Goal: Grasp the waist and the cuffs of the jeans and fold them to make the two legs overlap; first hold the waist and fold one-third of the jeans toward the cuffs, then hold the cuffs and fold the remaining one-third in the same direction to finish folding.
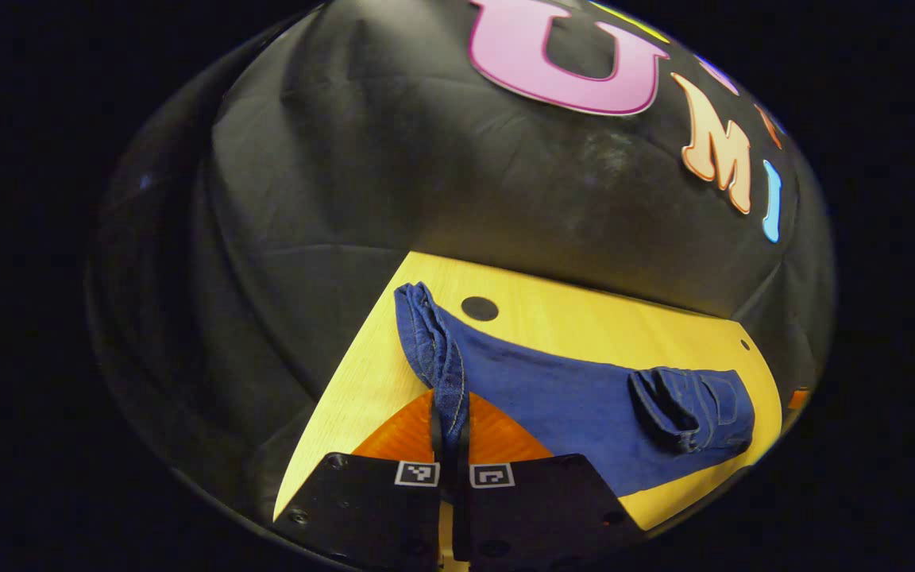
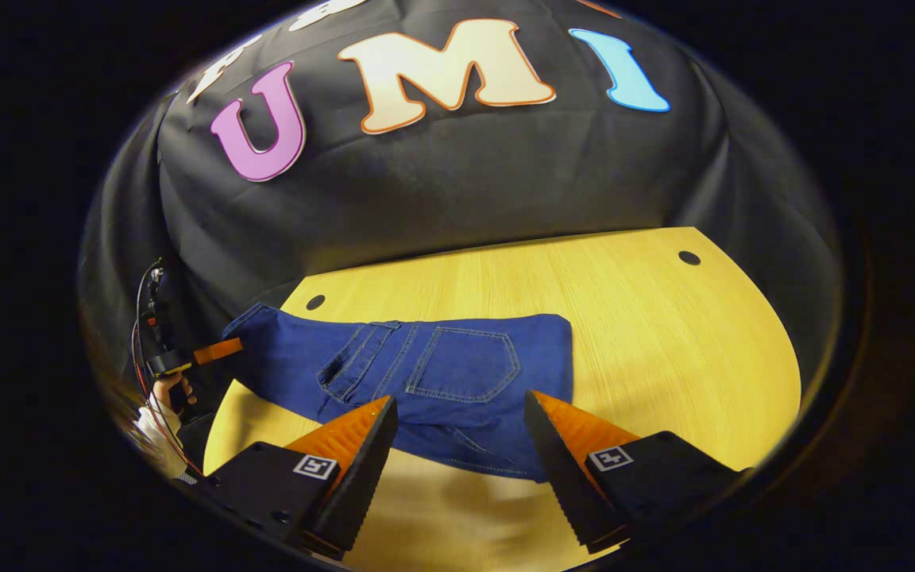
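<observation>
Blue jeans [image 2: 426,369] lying folded on the yellow wooden table [image 2: 664,318], back pocket up. Left gripper [image 1: 449,445] clamped tight on a bunched denim edge (cuff end, apparently); right gripper [image 2: 461,421] hovering above the near edge, jaws wide apart.

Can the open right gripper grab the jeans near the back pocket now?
Probably yes. The right gripper is open just above the jeans, with nothing between its fingers and the denim near the back pocket.

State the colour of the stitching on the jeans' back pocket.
Light, pale thread on the dark blue jeans; clearest in the right gripper view.
</observation>
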`<state>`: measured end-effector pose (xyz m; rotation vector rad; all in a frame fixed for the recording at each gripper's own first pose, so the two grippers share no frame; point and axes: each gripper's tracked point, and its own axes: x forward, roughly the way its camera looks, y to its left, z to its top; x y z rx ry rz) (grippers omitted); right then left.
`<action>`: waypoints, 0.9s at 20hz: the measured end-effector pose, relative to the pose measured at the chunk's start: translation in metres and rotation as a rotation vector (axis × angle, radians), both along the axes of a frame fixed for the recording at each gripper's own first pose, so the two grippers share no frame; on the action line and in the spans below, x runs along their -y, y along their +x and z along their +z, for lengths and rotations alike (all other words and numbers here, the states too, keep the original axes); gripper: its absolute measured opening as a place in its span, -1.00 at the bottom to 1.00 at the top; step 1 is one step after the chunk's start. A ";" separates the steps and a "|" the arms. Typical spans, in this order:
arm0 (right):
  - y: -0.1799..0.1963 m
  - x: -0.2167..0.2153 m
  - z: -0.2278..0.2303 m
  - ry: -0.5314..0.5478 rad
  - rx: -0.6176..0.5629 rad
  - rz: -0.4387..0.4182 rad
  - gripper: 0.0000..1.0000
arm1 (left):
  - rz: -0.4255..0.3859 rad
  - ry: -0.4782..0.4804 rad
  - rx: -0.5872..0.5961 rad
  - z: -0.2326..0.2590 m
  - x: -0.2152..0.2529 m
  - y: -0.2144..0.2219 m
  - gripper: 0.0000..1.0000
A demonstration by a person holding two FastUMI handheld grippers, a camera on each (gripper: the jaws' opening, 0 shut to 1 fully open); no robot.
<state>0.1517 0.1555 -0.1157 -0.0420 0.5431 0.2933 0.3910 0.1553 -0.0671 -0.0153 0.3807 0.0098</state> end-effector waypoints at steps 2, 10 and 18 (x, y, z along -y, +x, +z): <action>-0.007 0.023 0.009 0.004 0.003 -0.007 0.87 | -0.018 0.008 0.015 0.018 0.031 -0.005 -1.00; -0.019 0.135 0.028 -0.011 -0.017 0.029 0.87 | -0.089 0.049 0.115 0.074 0.192 -0.022 -1.00; -0.010 0.202 0.035 0.044 -0.029 0.049 0.87 | -0.220 0.164 0.070 0.040 0.350 -0.034 -1.00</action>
